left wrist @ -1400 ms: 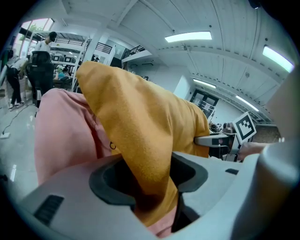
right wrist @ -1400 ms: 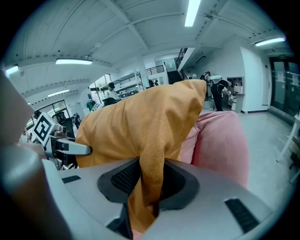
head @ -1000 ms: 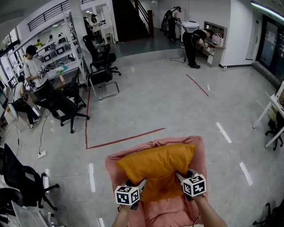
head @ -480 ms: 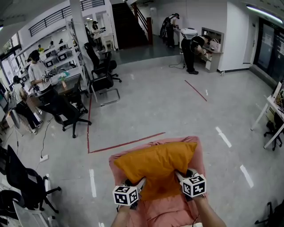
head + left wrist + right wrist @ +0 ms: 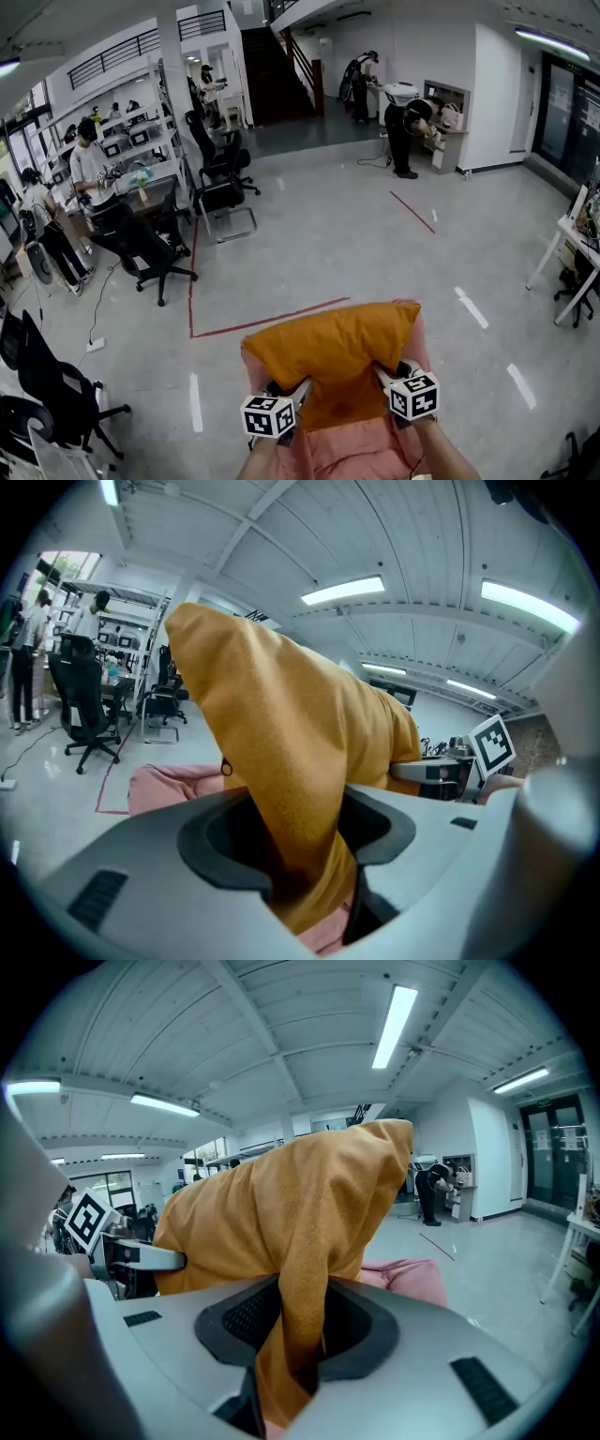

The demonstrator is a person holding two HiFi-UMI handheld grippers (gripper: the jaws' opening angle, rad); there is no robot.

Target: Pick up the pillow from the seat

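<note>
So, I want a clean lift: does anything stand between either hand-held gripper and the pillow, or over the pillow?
Nothing visible does. The left hand-held gripper and right hand-held gripper each pinch a near corner of the pillow; open air above it, the seat below.

Mustard-orange pillow (image 5: 333, 352); pink seat (image 5: 352, 450); pale grey floor (image 5: 328, 234) with a red line (image 5: 267, 319); my left gripper (image 5: 300, 384) and right gripper (image 5: 380, 373) bear black-and-white square patterns.
</note>
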